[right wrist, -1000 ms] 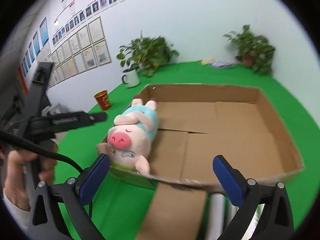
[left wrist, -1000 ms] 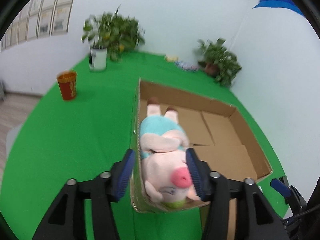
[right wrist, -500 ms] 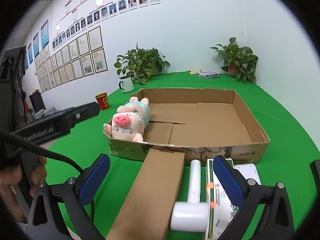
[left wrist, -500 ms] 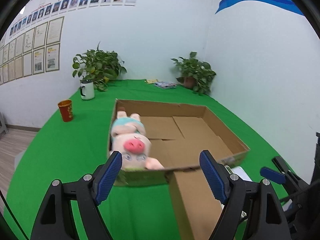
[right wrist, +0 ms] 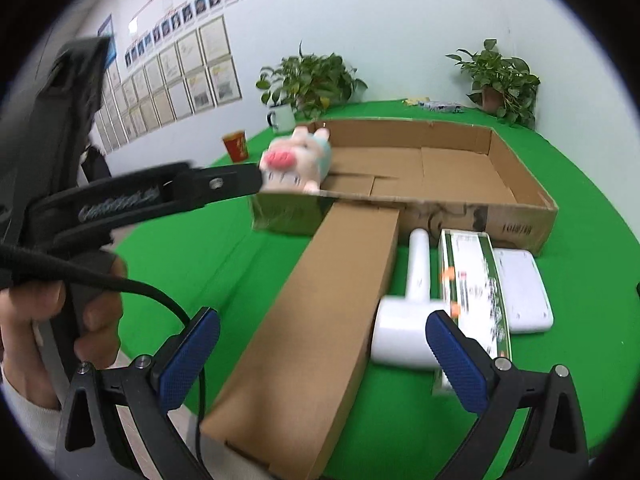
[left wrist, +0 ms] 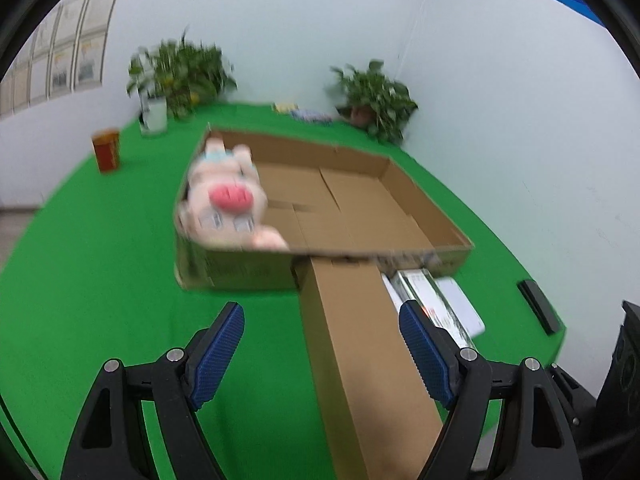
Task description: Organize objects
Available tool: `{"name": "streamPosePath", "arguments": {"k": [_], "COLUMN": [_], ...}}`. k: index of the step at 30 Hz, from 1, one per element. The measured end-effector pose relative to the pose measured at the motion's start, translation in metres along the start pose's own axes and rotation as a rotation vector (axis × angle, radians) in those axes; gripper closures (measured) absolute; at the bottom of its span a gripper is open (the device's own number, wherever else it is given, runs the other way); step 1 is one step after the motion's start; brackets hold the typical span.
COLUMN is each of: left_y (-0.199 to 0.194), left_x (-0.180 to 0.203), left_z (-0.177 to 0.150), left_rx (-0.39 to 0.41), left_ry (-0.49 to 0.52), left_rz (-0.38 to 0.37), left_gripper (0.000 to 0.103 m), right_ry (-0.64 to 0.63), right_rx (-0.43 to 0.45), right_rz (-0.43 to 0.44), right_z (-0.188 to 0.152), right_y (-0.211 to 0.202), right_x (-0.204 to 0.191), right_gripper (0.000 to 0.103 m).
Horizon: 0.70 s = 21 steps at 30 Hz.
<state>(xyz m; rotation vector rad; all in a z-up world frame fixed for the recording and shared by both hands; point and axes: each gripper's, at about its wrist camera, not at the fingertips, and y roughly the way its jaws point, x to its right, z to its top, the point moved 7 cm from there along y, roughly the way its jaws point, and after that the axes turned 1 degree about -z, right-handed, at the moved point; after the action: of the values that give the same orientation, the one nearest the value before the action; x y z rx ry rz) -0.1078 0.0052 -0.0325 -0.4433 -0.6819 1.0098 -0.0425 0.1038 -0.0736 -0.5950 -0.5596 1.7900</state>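
A pink plush pig lies in the near left corner of the shallow cardboard tray; it also shows in the right wrist view, in the tray. My left gripper is open and empty, held back from the tray above a long brown box. My right gripper is open and empty over the same long box. A white handled object, a green-and-white carton and a white flat device lie in front of the tray.
A red cup, a white mug and two potted plants stand on the green table. A black object lies at the right edge. The hand with the left gripper fills the right view's left side.
My left gripper let go of the pig, opened and pulled back from the tray. My right gripper also drew back, bringing the long box and white items into view.
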Motion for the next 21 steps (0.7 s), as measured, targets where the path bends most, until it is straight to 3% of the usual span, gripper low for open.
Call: {"name": "streamPosePath", "arguments": {"k": [8,13,18,21], "left_y": [0.052,0.069,0.073,0.068], "left_x": [-0.009,-0.012,-0.012,-0.017], "left_z": [-0.044,-0.065,-0.077,-0.078], "left_rx": [-0.174,-0.238,-0.264,-0.261], "left_ry": [-0.096,-0.140,-0.164,-0.162], "left_rz": [-0.155,-0.216,-0.284,-0.262], "left_gripper": [0.026,0.033,0.035,0.036], "right_ry": [-0.050,-0.089,-0.100,-0.099], "right_rx": [-0.103,-0.153,-0.175,-0.157], "right_rz": [-0.017,-0.037,-0.029,-0.023], "right_z": [-0.035,-0.046,-0.057,-0.056], "right_y": [0.012,0.025,0.036,0.033], "right_x": [-0.021,-0.032,-0.036,-0.036], "right_gripper": [0.001,0.001,0.003,0.007]}}
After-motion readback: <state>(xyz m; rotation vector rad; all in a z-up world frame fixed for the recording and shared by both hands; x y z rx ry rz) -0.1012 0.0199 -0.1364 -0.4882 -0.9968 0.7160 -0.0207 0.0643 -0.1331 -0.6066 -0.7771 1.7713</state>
